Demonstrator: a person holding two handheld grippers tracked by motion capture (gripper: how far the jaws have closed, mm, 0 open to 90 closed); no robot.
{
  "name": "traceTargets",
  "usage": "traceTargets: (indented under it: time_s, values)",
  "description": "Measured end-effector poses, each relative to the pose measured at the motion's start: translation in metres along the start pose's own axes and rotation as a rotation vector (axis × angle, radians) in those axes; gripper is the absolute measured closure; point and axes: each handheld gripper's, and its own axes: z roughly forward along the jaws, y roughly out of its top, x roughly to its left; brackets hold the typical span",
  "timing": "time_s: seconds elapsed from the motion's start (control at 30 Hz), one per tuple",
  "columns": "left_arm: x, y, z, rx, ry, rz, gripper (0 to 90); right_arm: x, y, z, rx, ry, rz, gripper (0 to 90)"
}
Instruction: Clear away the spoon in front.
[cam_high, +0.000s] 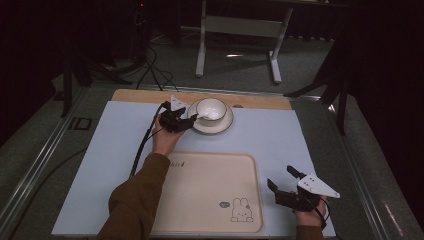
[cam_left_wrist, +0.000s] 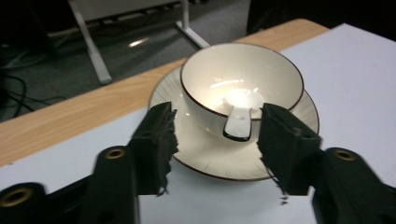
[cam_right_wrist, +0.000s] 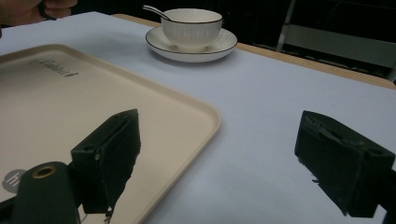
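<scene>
The left gripper (cam_high: 192, 120) was seen at the near-left edge of the saucer (cam_high: 224, 125), its jaws partly parted and set on either side of the spoon handle (cam_left_wrist: 238, 125) that hung over the rim of the bowl (cam_left_wrist: 243, 79), with no pad pressed against it. The bowl was seated on the saucer at the far middle of the counter (cam_high: 280, 135), beyond the cream tray (cam_high: 210, 185). The right gripper (cam_high: 282, 181) was held wide open and empty above the counter, just beside the tray's right edge.
</scene>
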Motion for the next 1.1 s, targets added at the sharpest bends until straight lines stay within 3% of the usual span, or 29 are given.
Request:
traceTargets:
  time_s: [0.33, 0.6, 0.87, 1.1]
  values:
    - [-0.004, -0.004, 0.022, 0.067, -0.031, -0.012, 53.7, -0.001, 0.000, -0.002, -0.011, -0.008, 0.008, 13.9]
    - [-0.011, 0.000, 0.033, 0.064, -0.058, -0.012, 61.9, -0.002, 0.000, -0.003, -0.017, -0.017, 0.009, 13.9]
    - [-0.015, 0.002, 0.038, 0.068, -0.037, -0.004, 68.5, -0.003, -0.001, -0.006, -0.023, -0.020, 0.018, 13.9]
    - [-0.017, 0.001, 0.039, 0.079, -0.044, -0.002, 73.2, -0.003, -0.001, -0.006, -0.023, -0.021, 0.017, 13.9]
